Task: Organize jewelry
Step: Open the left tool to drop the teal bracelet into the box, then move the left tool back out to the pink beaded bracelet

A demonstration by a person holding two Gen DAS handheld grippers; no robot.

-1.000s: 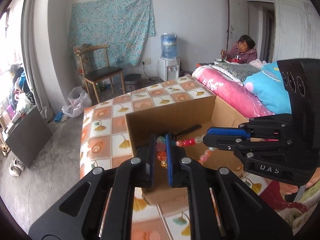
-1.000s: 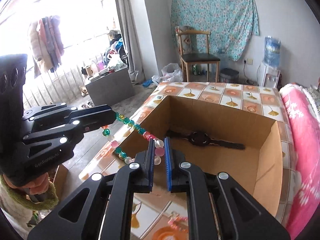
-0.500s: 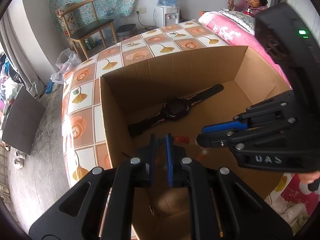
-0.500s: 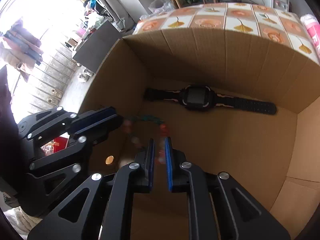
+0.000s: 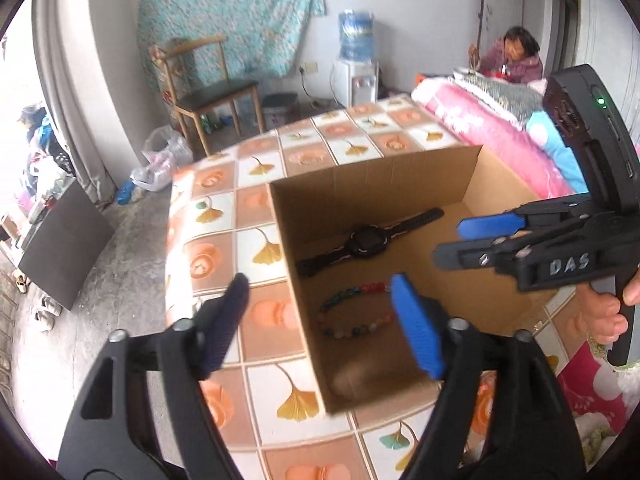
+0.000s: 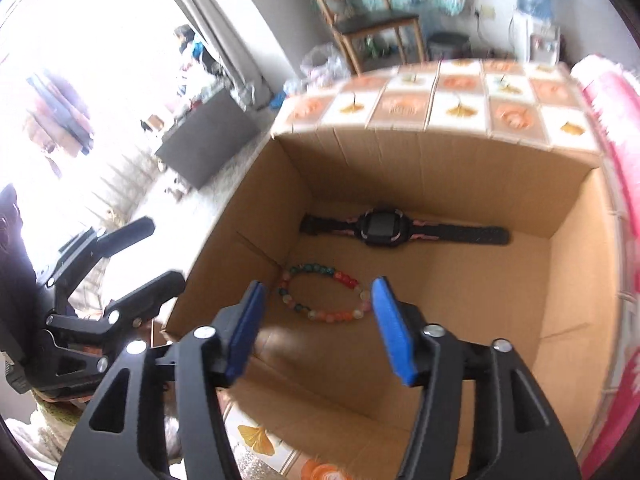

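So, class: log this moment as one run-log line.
left claw: open, jaws just opened | right claw: open, jaws just opened | bracelet: on box floor | watch: behind bracelet

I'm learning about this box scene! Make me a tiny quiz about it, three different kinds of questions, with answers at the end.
1. True or false: the bead bracelet lies on the floor of the cardboard box.
2. What else lies in the box? A) a spoon B) a black watch C) a key
3. Fill in: both the left claw and the right claw are ____.

Key: 1 true; 2 B; 3 open, holding nothing.
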